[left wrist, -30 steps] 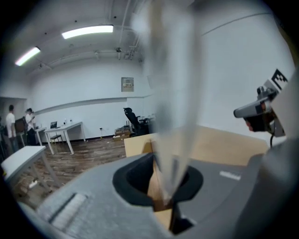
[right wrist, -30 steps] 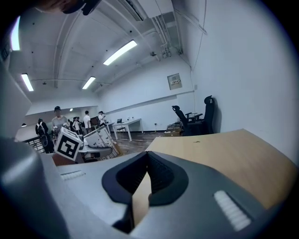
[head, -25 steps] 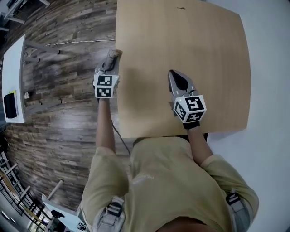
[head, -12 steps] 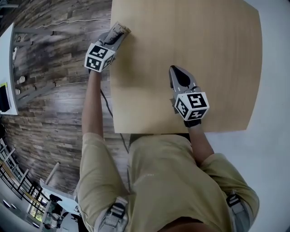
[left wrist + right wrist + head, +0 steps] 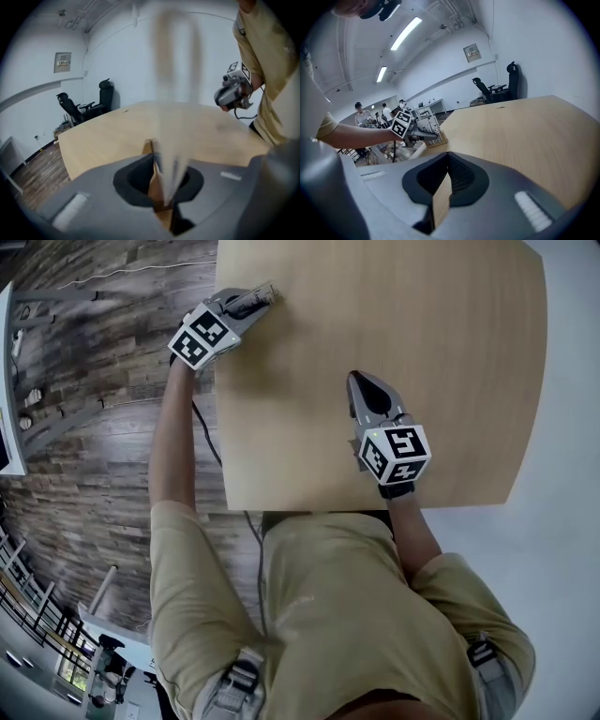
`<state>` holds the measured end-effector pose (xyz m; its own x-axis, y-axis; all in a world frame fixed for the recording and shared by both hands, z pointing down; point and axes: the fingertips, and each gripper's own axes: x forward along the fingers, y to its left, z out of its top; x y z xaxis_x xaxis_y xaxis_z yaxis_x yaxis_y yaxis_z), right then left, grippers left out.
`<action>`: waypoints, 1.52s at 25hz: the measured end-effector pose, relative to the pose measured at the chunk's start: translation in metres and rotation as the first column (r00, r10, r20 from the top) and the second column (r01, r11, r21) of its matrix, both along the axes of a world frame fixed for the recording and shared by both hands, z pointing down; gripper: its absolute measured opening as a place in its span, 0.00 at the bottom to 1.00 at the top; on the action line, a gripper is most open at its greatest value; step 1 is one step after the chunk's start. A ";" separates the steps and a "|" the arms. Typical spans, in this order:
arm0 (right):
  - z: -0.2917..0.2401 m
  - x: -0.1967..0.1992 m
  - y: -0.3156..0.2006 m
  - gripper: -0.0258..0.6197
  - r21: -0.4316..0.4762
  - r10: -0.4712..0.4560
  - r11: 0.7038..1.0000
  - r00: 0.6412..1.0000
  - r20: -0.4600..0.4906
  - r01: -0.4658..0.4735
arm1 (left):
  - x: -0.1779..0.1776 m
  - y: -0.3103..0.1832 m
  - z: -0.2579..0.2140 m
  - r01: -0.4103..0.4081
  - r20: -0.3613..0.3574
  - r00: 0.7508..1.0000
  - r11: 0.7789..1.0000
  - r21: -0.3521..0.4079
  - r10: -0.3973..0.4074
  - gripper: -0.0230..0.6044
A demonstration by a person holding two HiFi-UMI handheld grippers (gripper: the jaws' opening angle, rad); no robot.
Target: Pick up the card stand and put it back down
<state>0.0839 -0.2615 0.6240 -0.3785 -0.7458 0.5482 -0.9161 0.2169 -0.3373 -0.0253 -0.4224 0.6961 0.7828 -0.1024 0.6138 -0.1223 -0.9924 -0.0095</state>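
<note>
Your left gripper (image 5: 246, 306) is clamped on the card stand (image 5: 263, 294), right at the far left corner of the desk (image 5: 422, 334). Your right gripper (image 5: 361, 390) is closed on nothing, sitting over mid-desk.

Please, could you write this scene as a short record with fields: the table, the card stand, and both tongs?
table: light wood
card stand: wooden base, upright printed sheet, at the table's far left corner
left tongs: shut on the card stand
right tongs: shut, empty, over the table's middle
stand touching table: cannot tell
</note>
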 end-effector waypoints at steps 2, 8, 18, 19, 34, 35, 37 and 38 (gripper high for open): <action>-0.001 -0.001 0.002 0.04 0.002 0.000 1.000 1.000 0.000 0.000 | 0.002 0.006 0.001 -0.041 0.009 0.999 0.999 0.001 0.041 0.09; 0.009 -0.005 0.007 0.04 -0.015 -0.004 1.000 1.000 0.003 0.004 | -0.010 -0.009 0.008 0.085 0.021 0.996 0.996 -0.017 -0.084 0.46; -0.012 -0.019 0.014 0.04 0.027 0.011 1.000 1.000 0.004 -0.011 | -0.057 0.001 -0.030 0.276 -0.028 0.960 0.959 -0.070 -0.279 0.68; -0.018 -0.021 0.013 0.04 0.038 0.014 0.999 1.000 0.005 -0.015 | -0.062 0.005 -0.039 0.304 -0.049 0.950 0.949 -0.082 -0.308 0.68; -0.118 -0.073 0.048 0.04 0.225 0.010 0.974 1.000 0.027 -0.016 | -0.090 0.113 -0.169 0.496 -0.253 0.837 0.868 -0.028 -0.486 0.41; -0.126 -0.076 0.051 0.04 0.239 0.007 0.971 1.000 0.026 -0.013 | -0.089 0.122 -0.177 0.510 -0.263 0.826 0.860 -0.032 -0.499 0.38; -0.141 -0.080 0.059 0.04 0.269 0.008 0.963 1.000 0.026 -0.015 | -0.088 0.142 -0.191 0.537 -0.284 0.803 0.843 -0.036 -0.523 0.33; -0.149 -0.083 0.063 0.04 0.285 0.010 0.958 1.000 0.029 -0.018 | -0.088 0.152 -0.198 0.549 -0.293 0.793 0.835 -0.035 -0.534 0.29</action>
<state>0.0010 -0.1983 0.4755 -0.3785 -0.8752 0.3013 -0.9111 0.2949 -0.2880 -0.1135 -0.2701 0.4977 0.7263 -0.5853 0.3603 -0.6446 -0.7621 0.0613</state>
